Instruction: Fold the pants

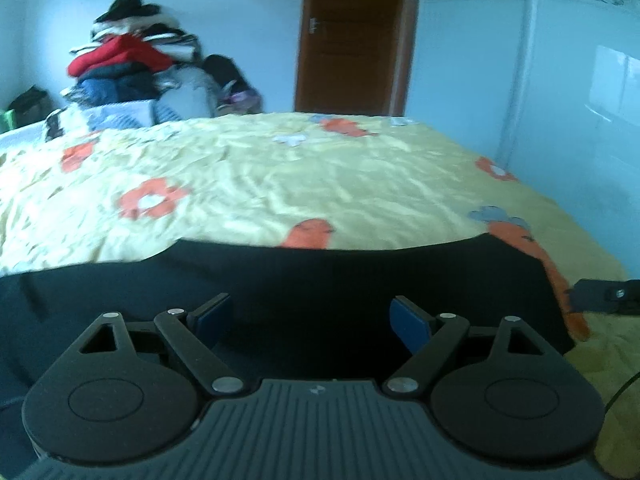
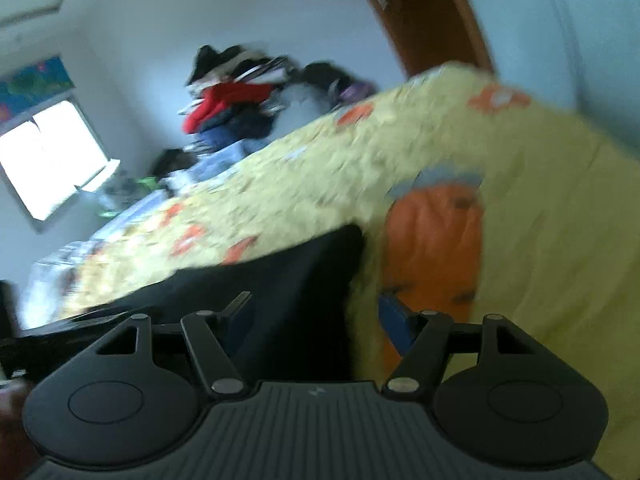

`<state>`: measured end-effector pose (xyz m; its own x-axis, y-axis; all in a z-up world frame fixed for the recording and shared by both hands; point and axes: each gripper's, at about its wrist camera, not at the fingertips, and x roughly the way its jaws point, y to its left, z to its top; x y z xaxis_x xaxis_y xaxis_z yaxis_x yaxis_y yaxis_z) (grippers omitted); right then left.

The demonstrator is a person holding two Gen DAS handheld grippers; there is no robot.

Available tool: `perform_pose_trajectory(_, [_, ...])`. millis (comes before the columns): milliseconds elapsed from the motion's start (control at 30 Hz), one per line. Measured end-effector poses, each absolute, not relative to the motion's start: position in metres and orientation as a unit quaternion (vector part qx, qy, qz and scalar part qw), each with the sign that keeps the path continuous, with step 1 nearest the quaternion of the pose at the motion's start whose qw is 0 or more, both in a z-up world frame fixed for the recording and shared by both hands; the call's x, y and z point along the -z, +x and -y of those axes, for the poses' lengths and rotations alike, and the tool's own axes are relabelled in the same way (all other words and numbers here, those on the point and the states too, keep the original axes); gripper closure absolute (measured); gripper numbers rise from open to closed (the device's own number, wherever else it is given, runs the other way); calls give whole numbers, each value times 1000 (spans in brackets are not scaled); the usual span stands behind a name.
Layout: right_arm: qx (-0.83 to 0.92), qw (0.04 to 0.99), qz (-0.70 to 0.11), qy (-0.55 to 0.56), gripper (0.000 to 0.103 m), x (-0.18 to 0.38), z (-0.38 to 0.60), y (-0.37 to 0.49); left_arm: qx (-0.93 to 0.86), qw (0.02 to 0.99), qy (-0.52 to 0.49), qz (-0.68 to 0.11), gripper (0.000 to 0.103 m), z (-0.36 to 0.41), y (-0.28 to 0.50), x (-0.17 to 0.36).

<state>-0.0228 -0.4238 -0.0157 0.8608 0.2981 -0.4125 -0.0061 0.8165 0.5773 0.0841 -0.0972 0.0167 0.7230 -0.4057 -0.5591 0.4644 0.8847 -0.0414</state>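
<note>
Left wrist cam gets the black pants (image 1: 320, 280) lying flat across the near edge of the bed (image 1: 260, 184), left gripper (image 1: 311, 316) fingers spread wide over them, nothing pinched. Only the right cam, tilted and blurry, shows the window (image 2: 48, 160); right gripper (image 2: 316, 320) fingers spread too, straddling the pants' edge. Clothes pile (image 1: 128, 64) sits beyond the bed.

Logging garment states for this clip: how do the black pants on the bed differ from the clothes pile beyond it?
The black pants lie flat on the yellow bedspread; the clothes pile is heaped high beyond its far edge. The pants are one dark colour; the pile mixes red, blue, black and white. Neither is held by a gripper.
</note>
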Motion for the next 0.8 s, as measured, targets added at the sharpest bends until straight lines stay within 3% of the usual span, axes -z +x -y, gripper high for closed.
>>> perform_pose_trajectory(167, [-140,880,-266,368,34,45,435,2,249,924,101,-272,11,125,79,-9])
perform_pose_trajectory(267, [-131,881,-303,339,77,43,428,11,243,920,126,-280,11,132,81,0])
perform_pose_trajectory(300, [-128,884,-304,330,88,36,428,7,244,919,126,-285,11,133,82,2])
perform_pose_trajectory(333, [-128,885,-298,334,90,28,429,3,245,917,124,-289,11,132,83,4])
perform_pose_trajectory(433, [-108,899,-289,311,90,3,429,-12,246,913,121,-304,11,131,85,9])
perform_pose_trajectory(567, [-15,903,-363,229,82,11,433,-14,249,911,119,-308,11,130,85,12])
perform_pose_trajectory(700, [-14,930,-274,245,82,-8,439,-21,240,917,105,-300,11,124,85,6])
perform_pose_trajectory(800, [-45,941,-267,203,82,-17,418,11,241,914,107,-307,11,125,85,6])
